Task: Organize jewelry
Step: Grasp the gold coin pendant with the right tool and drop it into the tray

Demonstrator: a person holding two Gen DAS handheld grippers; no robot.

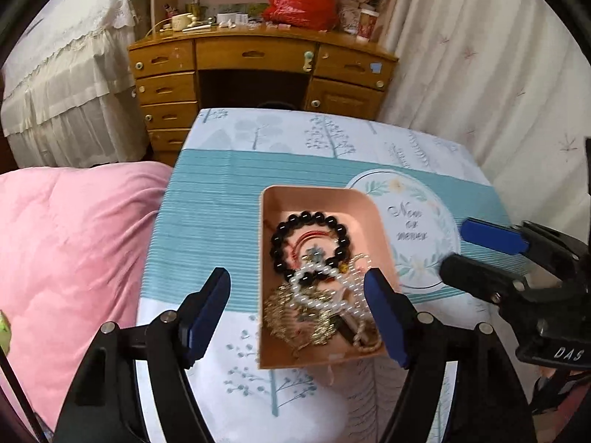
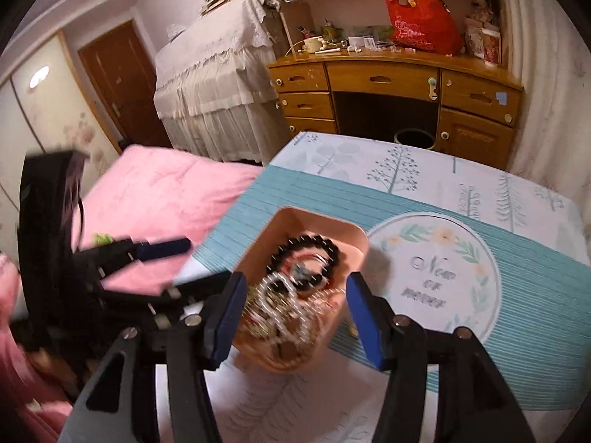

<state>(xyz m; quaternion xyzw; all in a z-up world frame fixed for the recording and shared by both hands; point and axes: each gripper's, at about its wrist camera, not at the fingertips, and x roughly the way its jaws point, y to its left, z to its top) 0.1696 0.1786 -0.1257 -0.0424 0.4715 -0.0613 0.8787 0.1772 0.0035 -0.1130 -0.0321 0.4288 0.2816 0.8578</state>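
Both our left gripper (image 1: 297, 312) and right gripper (image 2: 295, 315) hang spread apart over the pink tray (image 1: 325, 199); next, we judge, comes picking the black bead bracelet (image 1: 310, 241).

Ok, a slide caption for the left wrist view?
Left gripper open above a pink tray of tangled jewelry, black bead bracelet on top.

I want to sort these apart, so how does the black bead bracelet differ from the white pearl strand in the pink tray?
The black bead bracelet has large dark beads in one open ring at the far end of the pink tray. The white pearl strand has small pale beads, looped and tangled over gold pieces nearer the grippers. Both are beaded and overlap.
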